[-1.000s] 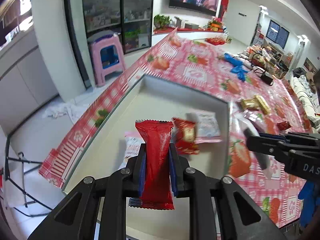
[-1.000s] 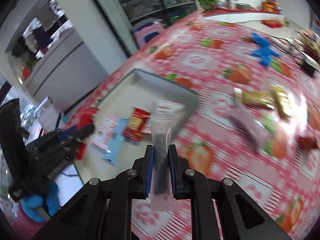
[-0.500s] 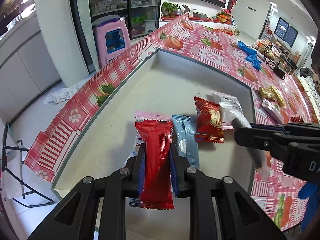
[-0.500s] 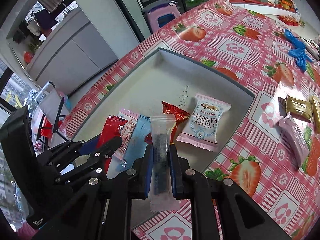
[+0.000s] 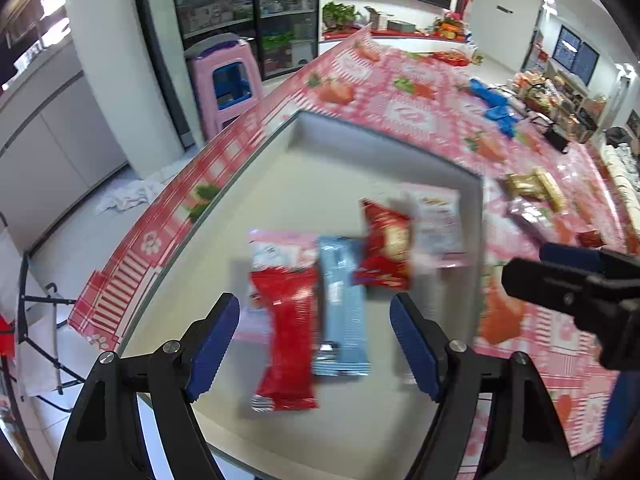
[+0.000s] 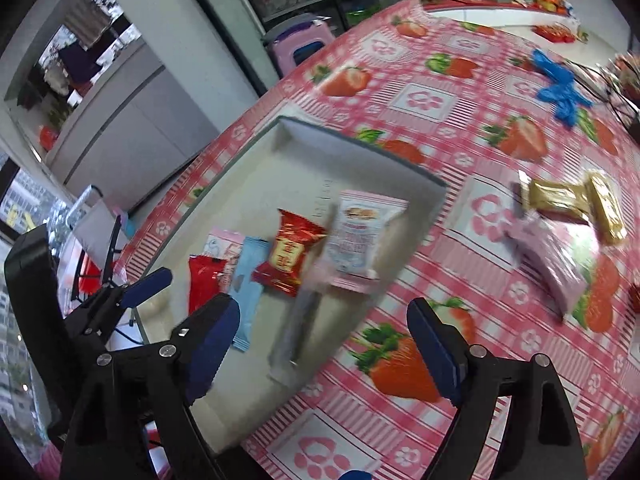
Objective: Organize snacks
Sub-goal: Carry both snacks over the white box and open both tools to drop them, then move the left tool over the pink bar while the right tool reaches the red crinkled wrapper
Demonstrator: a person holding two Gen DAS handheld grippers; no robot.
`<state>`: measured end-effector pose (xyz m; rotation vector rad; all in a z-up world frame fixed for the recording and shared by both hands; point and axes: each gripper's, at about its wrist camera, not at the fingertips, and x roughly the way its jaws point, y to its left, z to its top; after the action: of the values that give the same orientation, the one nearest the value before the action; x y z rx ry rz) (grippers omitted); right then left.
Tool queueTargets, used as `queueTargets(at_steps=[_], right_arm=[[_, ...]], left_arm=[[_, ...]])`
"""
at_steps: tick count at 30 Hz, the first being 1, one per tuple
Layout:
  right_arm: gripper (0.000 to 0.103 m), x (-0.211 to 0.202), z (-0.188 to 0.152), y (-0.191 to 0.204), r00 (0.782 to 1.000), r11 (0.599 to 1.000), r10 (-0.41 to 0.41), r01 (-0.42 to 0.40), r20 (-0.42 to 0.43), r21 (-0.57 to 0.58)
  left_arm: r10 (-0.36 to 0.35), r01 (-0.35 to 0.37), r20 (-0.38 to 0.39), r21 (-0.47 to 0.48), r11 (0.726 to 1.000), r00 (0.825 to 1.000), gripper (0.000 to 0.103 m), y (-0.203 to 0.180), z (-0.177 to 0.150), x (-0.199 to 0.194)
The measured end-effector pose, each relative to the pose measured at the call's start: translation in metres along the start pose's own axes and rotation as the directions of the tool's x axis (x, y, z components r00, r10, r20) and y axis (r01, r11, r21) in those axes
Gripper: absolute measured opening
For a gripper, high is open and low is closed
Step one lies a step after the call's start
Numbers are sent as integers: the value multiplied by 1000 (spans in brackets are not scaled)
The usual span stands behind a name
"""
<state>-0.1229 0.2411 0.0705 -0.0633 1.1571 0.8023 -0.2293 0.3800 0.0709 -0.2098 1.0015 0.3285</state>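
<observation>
A tray [image 6: 224,184] sits on the counter [image 6: 460,100] and holds 6 snack packets [image 6: 294,252] side by side. To its right on the counter lie 3 more packets [image 6: 560,200]. Behind the counter's far edge stands a stool [image 5: 224,80].

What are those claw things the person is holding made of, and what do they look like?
Both the left gripper and the right gripper look like black plastic frames with silver screws. Each has two fingers faced with ribbed blue pads. No cables or sleeves show.
</observation>
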Motion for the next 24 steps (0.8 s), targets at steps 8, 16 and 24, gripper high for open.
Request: queueTargets(at_steps=[8,16,24], right_arm=[[103,-56,-11,-96,995,980,-64,50,72,191],[103,-114,-28,-209,968,887,-219,147,119,437],[103,-91,-51,-269,957,803,-288,215,45,556]], left_arm=[[-107,103,31,112,988,994,81,-67,38,-44],[-161,156,-1,257,954,987,84,-163,61,-28],[-171,188,-217,57,981,961,84,-214,60,69]])
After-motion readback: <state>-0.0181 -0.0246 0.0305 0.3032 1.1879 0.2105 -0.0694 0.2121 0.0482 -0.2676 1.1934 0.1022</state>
